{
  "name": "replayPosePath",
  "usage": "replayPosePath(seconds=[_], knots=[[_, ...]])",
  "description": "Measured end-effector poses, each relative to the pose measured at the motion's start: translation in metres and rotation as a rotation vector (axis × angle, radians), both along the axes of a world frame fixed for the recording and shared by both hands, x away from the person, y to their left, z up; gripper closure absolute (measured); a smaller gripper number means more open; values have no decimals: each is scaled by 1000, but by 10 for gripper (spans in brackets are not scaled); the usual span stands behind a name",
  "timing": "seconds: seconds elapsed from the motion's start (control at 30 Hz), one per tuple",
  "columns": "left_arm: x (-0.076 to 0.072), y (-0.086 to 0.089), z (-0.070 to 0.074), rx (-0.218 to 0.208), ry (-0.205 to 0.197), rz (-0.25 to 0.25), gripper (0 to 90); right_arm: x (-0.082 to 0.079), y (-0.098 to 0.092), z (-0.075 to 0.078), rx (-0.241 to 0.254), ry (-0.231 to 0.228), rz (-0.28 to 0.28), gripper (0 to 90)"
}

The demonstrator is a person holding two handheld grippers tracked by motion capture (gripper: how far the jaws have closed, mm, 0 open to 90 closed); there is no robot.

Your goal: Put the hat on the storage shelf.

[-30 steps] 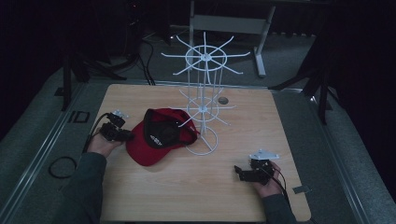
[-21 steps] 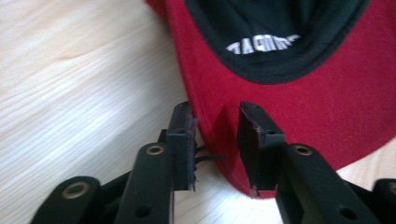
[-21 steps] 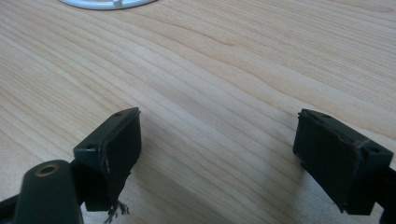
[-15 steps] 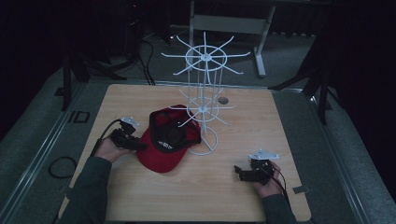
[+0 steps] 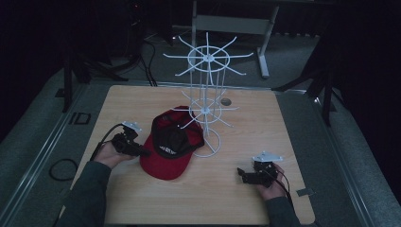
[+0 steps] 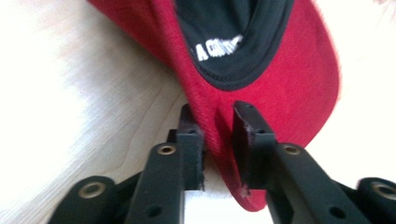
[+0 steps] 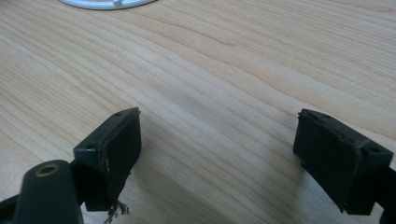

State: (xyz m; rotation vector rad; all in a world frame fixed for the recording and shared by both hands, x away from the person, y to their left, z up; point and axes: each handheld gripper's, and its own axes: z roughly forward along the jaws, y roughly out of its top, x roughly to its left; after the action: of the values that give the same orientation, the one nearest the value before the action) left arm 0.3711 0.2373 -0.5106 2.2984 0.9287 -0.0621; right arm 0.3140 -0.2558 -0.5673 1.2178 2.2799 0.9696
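Note:
A red cap [image 5: 166, 163] with a black middle and white lettering lies on the wooden table [image 5: 142, 99], against the ring base of a white wire rack [image 5: 206, 111]. My left gripper [image 5: 142, 151] is at the cap's left edge. In the left gripper view the red brim [image 6: 280, 88] runs between the jaws of my left gripper [image 6: 217, 112], which have just been closing and now pinch it. My right gripper [image 5: 242, 174] rests on the table at the front right, apart from the cap. Its jaws [image 7: 219, 135] stand wide open over bare wood.
The rack's white ring base [image 7: 107, 3] lies beyond the right gripper. A small dark round spot [image 5: 226, 101] sits on the table behind the rack. A grey tag [image 5: 305, 192] lies at the table's front right corner. A cable loop [image 5: 59, 168] lies off the left edge.
My left gripper has moved right, toward the rack, and now has the cap's edge between its jaws. The cap has shifted slightly right and forward. The right gripper has stayed put.

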Motion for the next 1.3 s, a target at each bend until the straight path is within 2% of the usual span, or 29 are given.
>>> replayPosePath(seconds=[0.07, 0.1, 0.17, 0.2, 0.23, 0.27, 0.3, 0.33, 0.37, 0.4, 0.43, 0.7, 0.97, 1.3], knots=[[-2, 1, 3, 7, -11, 8, 777, 0, 0, 0, 0, 0, 0, 151], [-7, 8, 9, 8, -38, 51, 799, 0, 0, 0, 0, 0, 0, 151], [-8, 11, 11, 3, -45, 61, 816, 0, 0, 0, 0, 0, 0, 151], [-11, 18, 14, -15, -71, 97, 832, 0, 0, 0, 0, 0, 0, 151], [-11, 18, 14, -15, -71, 97, 838, 0, 0, 0, 0, 0, 0, 151], [-15, 23, 18, -33, -106, 141, 850, 0, 0, 0, 0, 0, 0, 151], [-15, 23, 18, -33, -106, 141, 855, 0, 0, 0, 0, 0, 0, 151], [-19, 29, 22, -44, -145, 182, 862, 0, 0, 0, 0, 0, 0, 151], [-19, 29, 22, -44, -145, 182, 863, 0, 0, 0, 0, 0, 0, 151], [-23, 32, 26, -39, -178, 212, 863, 0, 0, 0, 0, 0, 0, 151], [-24, 33, 28, -30, -195, 222, 864, 0, 0, 0, 0, 0, 0, 151], [-40, 36, 41, 37, -308, 312, 865, 0, 0, 0, 0, 0, 0, 151], [-50, 42, 48, 31, -372, 403, 865, 0, 0, 0, 0, 0, 0, 151], [-59, 46, 67, 9, -452, 506, 866, 0, 0, 0, 0, 0, 0, 151]])
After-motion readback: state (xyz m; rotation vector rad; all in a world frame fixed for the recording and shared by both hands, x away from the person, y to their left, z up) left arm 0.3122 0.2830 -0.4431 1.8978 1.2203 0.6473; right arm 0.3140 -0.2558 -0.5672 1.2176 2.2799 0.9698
